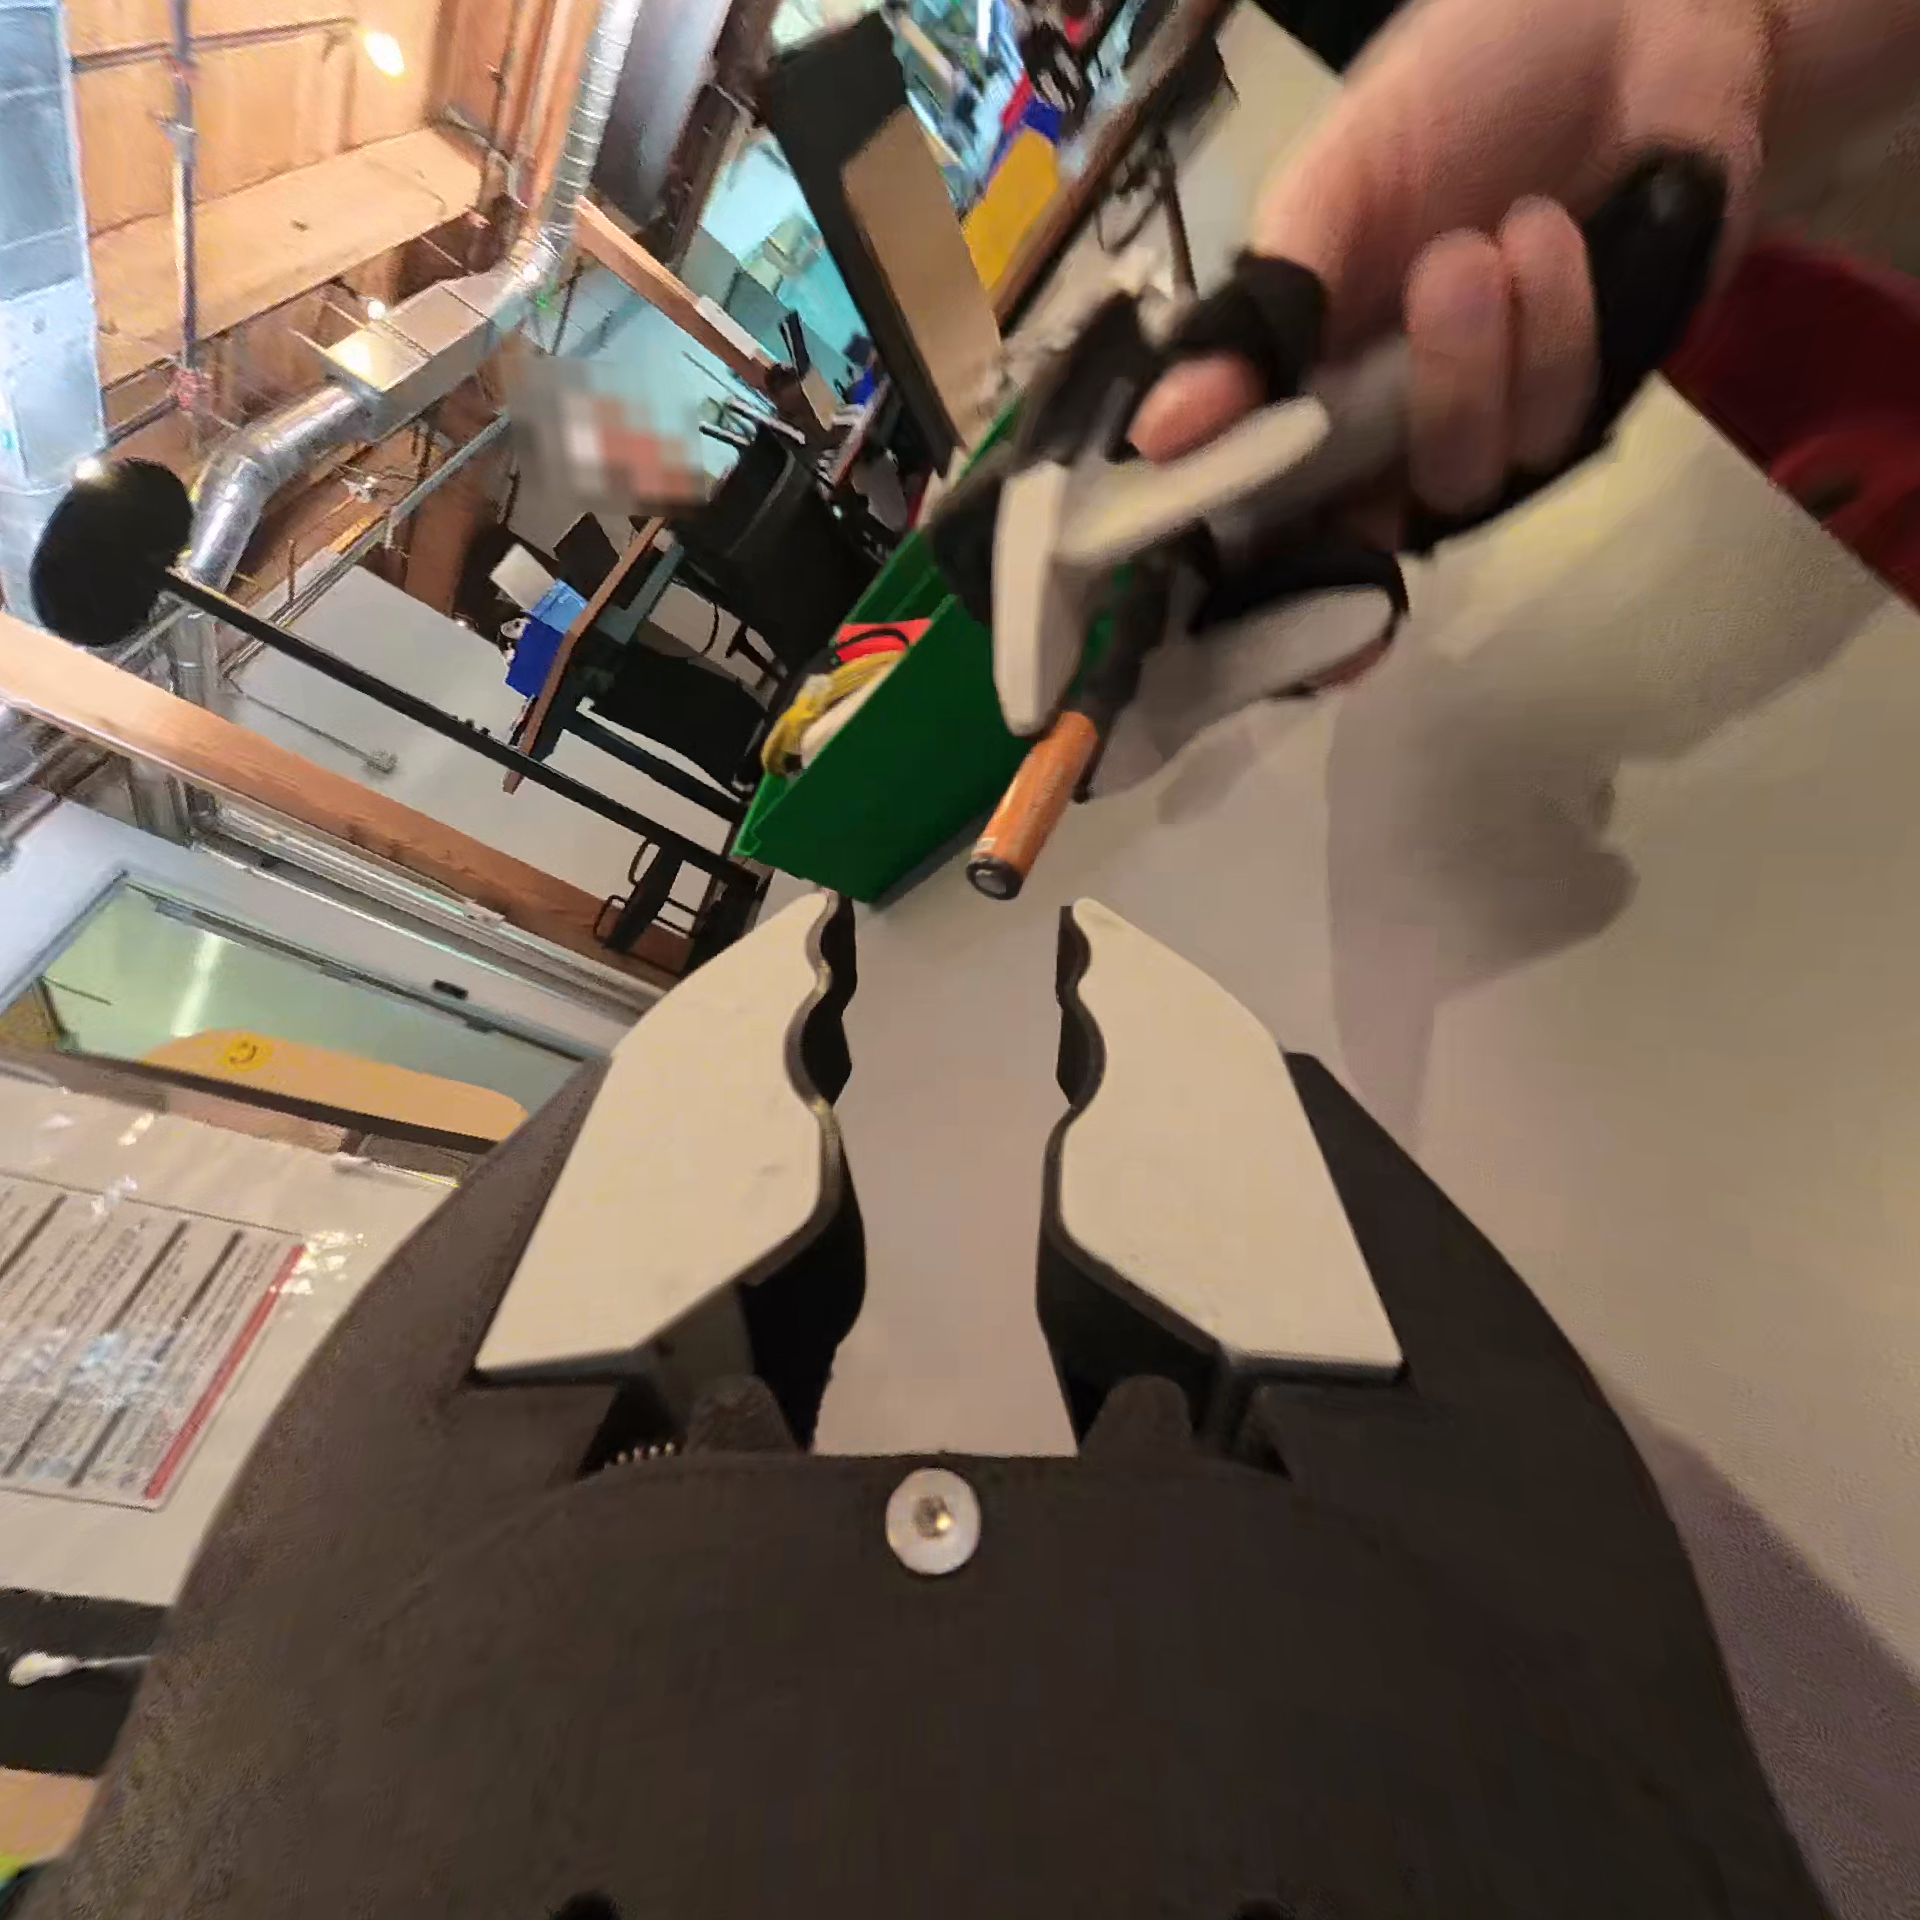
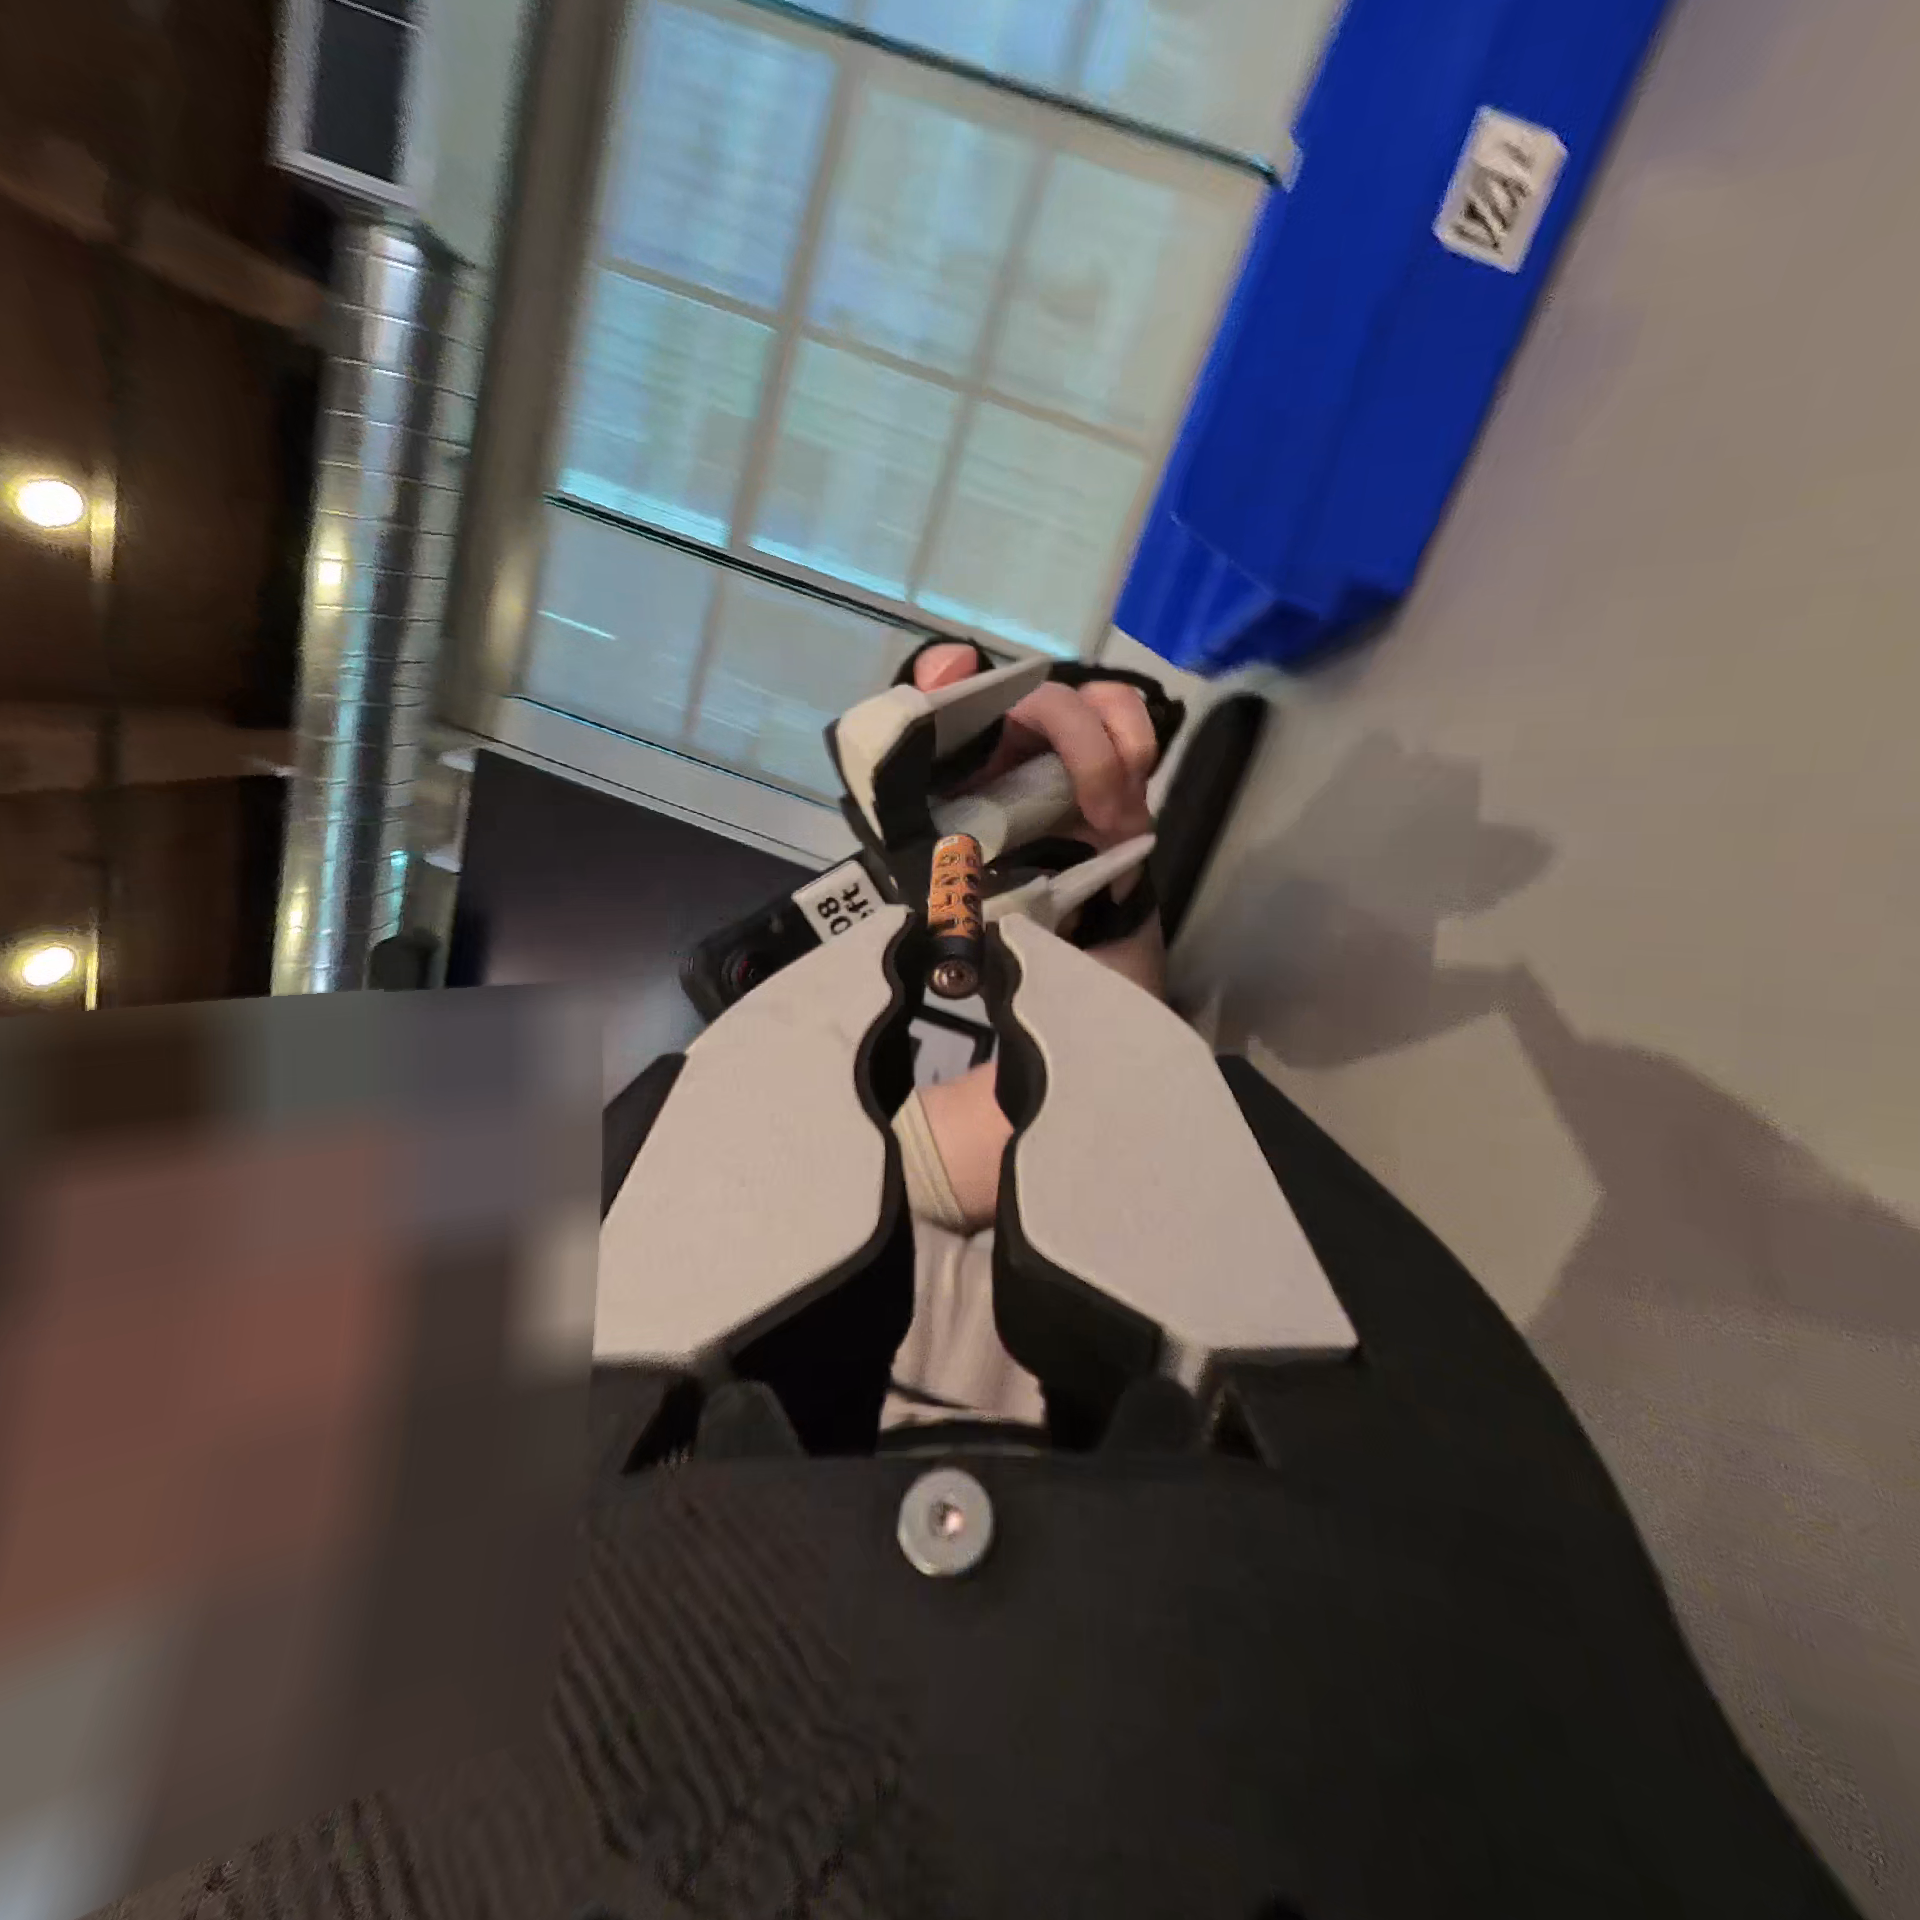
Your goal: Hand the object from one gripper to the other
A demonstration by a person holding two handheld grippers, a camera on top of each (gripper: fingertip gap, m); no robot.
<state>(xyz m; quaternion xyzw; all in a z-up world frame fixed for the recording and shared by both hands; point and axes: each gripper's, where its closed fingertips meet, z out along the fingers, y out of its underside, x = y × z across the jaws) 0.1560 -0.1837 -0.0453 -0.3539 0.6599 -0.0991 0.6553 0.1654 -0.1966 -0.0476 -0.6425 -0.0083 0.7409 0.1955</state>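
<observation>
An orange and black battery (image 1: 1031, 805) is clamped at one end in my right gripper (image 1: 1070, 675), which a hand holds at the upper right of the left wrist view. The battery's free end points at my left gripper (image 1: 954, 920), which is open and empty, with the battery just in front of the gap between its fingertips. In the right wrist view, my right gripper (image 2: 954, 951) is shut on the battery (image 2: 954, 894). Beyond it the left gripper (image 2: 935, 821) is open, its fingers on either side of the battery's far end.
A green bin (image 1: 883, 800) holding yellow and red items stands on the grey table (image 1: 1558, 1143) behind the battery. A red object (image 1: 1829, 416) is at the right edge. A blue bin (image 2: 1351, 364) stands on the table in the right wrist view. Less than 4 cm separates the two grippers' tips.
</observation>
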